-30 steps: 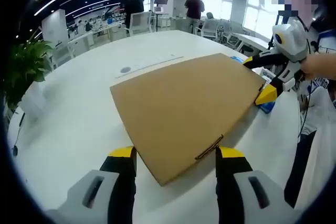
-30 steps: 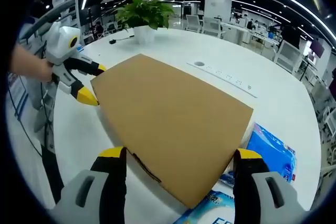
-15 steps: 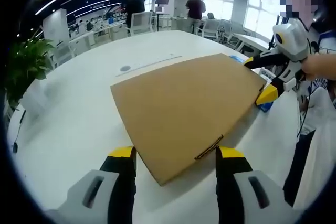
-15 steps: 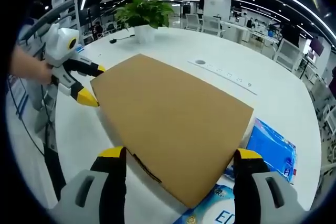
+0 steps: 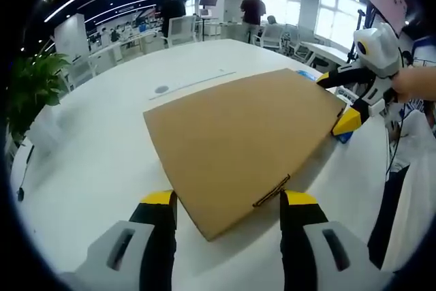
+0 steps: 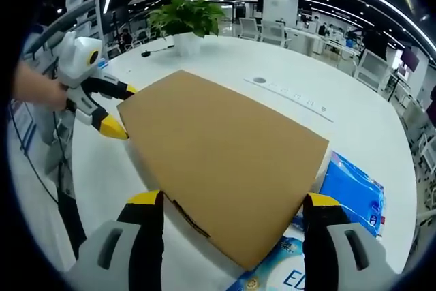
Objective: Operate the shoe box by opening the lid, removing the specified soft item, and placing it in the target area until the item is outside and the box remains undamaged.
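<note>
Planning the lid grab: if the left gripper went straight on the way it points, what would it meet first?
Most likely the near corner of the cardboard box, between the open jaws of the left gripper. Depth is unclear.

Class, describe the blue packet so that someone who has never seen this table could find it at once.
Start at the large round white table and find the flat brown cardboard shoe box in its middle. The glossy blue plastic packet lies flat beside the box's far corner, the only bright blue thing there.

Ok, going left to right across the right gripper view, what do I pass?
Left gripper in a person's hand → closed brown cardboard shoe box → blue plastic packet on the white table.
</note>
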`<state>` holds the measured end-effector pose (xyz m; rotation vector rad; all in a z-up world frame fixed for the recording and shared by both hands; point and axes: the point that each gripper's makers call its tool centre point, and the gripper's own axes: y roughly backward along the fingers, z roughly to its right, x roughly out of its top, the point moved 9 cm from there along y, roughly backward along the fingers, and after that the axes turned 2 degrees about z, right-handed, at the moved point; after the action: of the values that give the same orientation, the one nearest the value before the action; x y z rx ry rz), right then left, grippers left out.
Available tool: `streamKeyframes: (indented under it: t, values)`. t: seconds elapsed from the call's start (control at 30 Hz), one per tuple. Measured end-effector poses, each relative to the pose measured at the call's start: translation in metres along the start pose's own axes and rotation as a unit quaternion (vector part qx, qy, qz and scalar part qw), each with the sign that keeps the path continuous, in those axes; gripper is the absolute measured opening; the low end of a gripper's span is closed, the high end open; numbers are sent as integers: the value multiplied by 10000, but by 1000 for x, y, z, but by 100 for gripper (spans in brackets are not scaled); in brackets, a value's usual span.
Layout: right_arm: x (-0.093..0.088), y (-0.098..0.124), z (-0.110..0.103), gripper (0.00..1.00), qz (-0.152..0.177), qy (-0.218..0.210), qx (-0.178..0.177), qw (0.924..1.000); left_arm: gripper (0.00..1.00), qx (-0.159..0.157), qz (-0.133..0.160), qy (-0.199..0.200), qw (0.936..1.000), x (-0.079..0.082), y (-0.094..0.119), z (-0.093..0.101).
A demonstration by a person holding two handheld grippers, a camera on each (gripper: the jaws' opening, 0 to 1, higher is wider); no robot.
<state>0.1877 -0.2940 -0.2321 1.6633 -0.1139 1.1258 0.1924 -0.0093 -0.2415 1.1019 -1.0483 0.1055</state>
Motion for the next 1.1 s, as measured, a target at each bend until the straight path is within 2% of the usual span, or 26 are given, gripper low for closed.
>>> streamKeyframes:
  t: [0.47,0.73,0.93,1.1]
  values:
    - [-1,-2,-2,87,53,-12,-65,10000,62,16,-49,54,10000,-1,1,0]
    - [0,-2,-4,87,51,-33,-88,9999,62,78,-107,-78,9999,-1,0,-1]
    - [0,-2,-4,87,36,36,-87,9999,62,62,-88,-84,9999,-1,1,-2]
    - [0,2,-5,85,58,-80,-102,9999,62,57,-37,3,10000,-2,3,-1]
